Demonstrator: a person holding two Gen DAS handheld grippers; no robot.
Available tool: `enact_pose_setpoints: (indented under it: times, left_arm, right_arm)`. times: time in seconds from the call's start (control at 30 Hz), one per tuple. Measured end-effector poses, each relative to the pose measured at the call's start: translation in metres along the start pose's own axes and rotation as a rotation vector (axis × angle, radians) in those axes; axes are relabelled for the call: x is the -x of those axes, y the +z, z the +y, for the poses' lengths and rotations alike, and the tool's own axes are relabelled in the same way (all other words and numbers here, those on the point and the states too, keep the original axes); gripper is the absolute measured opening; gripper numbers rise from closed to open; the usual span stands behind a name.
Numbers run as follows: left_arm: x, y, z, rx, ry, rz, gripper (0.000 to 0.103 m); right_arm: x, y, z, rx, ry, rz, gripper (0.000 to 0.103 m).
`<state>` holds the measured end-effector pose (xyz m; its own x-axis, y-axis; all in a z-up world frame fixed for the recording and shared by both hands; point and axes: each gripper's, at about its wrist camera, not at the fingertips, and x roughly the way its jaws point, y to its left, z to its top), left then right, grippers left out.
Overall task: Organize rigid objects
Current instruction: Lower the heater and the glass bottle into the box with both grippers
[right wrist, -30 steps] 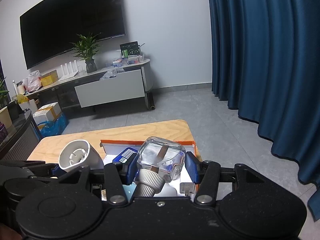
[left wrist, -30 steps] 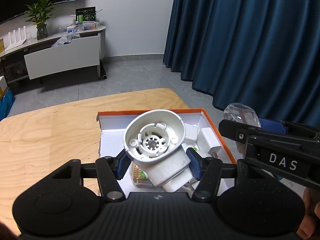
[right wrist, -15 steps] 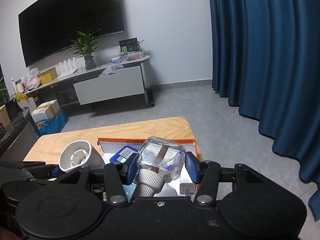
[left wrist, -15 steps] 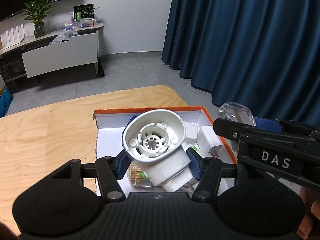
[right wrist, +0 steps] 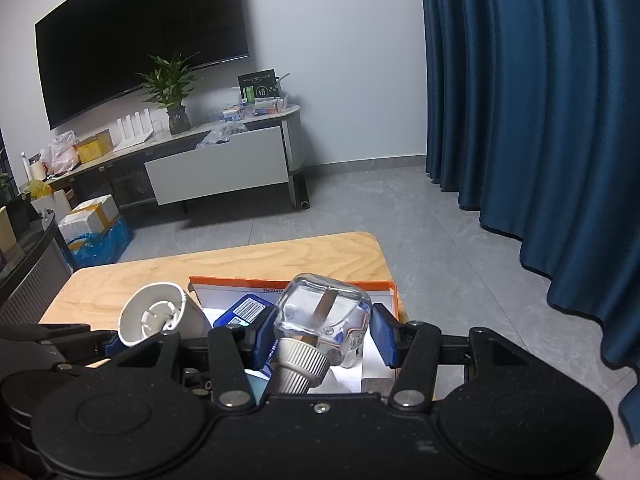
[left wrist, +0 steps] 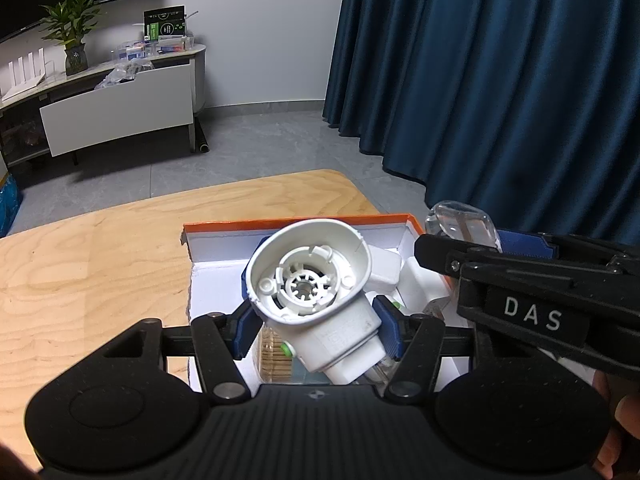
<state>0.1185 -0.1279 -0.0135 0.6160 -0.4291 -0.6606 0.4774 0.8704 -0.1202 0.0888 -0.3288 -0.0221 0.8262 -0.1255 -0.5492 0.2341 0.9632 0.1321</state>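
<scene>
Wooden table (left wrist: 100, 264), orange-rimmed box (left wrist: 304, 222) below both fingertips. Left gripper (left wrist: 316, 320) clamps white housing (left wrist: 316, 292), right gripper (right wrist: 326, 334) clamps glass bottle (right wrist: 324, 312). Next, probably: lower, release into box.

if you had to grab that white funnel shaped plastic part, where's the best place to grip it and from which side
Grip the white plastic part on its boxy lower body, coming from behind its narrow end, as the left gripper does now. The flat flanks there give the blue pads parallel faces; the flared round mouth above is wider and curved, so pads would likely slip. It is held over the orange-rimmed box.
</scene>
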Motion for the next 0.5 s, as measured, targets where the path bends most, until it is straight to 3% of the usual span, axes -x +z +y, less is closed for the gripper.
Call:
enact_pose_setpoints:
  times: [0.5]
  left_arm:
    - [-0.011, 0.004, 0.000, -0.004, -0.003, 0.017, 0.060]
  right_arm:
    - [-0.016, 0.007, -0.001, -0.008, -0.001, 0.023, 0.062]
